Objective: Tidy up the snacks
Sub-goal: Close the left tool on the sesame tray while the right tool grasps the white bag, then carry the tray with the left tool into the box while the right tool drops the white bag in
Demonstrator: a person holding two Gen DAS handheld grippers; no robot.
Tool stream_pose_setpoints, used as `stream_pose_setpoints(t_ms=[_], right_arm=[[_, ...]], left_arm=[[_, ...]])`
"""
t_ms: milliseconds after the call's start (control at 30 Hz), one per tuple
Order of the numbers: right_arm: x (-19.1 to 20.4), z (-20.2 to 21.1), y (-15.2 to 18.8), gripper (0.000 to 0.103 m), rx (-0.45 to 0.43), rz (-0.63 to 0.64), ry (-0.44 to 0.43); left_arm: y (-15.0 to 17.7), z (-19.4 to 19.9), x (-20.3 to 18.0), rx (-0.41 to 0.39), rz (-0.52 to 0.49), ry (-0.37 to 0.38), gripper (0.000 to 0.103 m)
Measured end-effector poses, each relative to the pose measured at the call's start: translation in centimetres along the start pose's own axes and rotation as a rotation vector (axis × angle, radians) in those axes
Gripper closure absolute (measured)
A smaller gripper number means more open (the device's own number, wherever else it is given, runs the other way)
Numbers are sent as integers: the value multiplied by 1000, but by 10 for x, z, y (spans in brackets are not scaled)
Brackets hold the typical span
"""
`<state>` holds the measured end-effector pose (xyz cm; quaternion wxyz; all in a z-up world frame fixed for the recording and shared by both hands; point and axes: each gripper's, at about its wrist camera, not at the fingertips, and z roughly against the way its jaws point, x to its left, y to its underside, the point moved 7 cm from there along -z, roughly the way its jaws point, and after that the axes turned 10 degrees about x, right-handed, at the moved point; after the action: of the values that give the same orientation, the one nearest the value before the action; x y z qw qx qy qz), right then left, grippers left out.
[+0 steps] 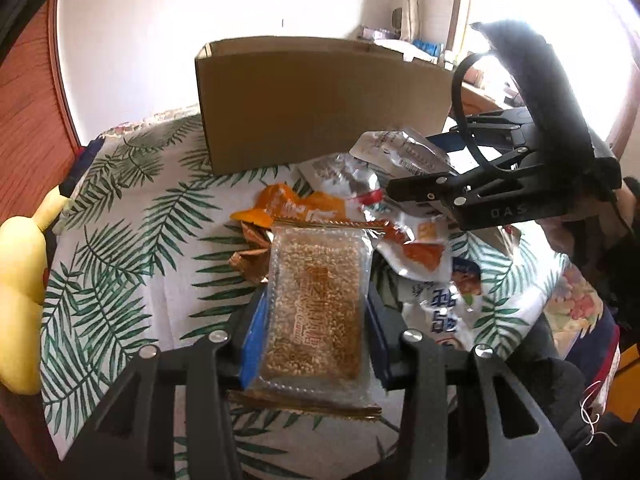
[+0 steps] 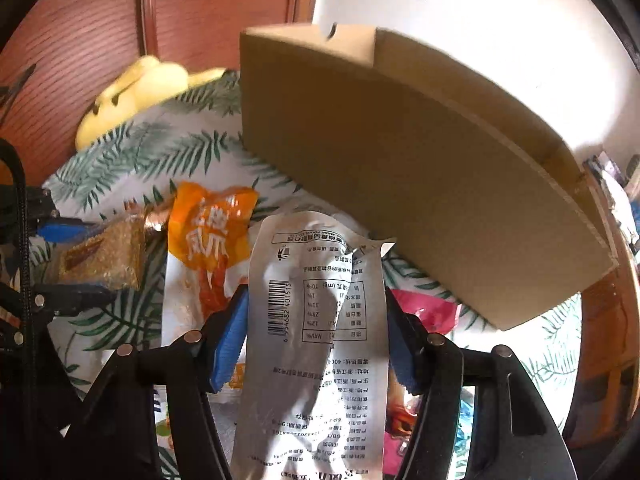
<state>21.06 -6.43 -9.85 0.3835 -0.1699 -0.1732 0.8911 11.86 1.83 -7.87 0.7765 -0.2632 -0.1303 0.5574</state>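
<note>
My left gripper [image 1: 316,292] is shut on a clear packet with a golden grain bar [image 1: 316,320], its blue pads pressing both long sides; the packet hangs above the leaf-print tablecloth [image 1: 120,240]. The same grain bar [image 2: 108,256] and left gripper [image 2: 88,264] show at the left of the right wrist view. My right gripper [image 2: 316,296] is shut on a silver pouch [image 2: 316,360] with a barcode and printed text, held upright. From the left wrist view, the right gripper [image 1: 416,160] and its silver pouch [image 1: 396,148] hover in front of an open cardboard box [image 1: 320,108].
The cardboard box [image 2: 420,168] stands at the back of the table. Loose snack packets lie below the grippers: an orange one [image 2: 208,232], a pink one [image 2: 424,312], a white and blue one [image 1: 436,304]. A yellow plush toy [image 2: 136,92] sits at the left edge by a wooden panel [image 2: 200,0].
</note>
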Motion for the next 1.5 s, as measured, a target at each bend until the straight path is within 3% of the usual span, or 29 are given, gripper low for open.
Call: stream_pose_setpoints(t_ms=[367,700,1133,1500], right_arm=[[-11,52,-10,40,-131,-32,-5],[-38,91,-22,39,-196,-55,57],[-86,100,-55,39,-232,-142,120],[-131,75,-87,39,-186,-267,116]], left_arm=[[-32,39,-16,-106,-17,15,61],[-82,51,-17,-154,-26,23,61],[-150,42,-7,-161,-4,34,61],[-198,16,-1,-153,-4,-10,60]])
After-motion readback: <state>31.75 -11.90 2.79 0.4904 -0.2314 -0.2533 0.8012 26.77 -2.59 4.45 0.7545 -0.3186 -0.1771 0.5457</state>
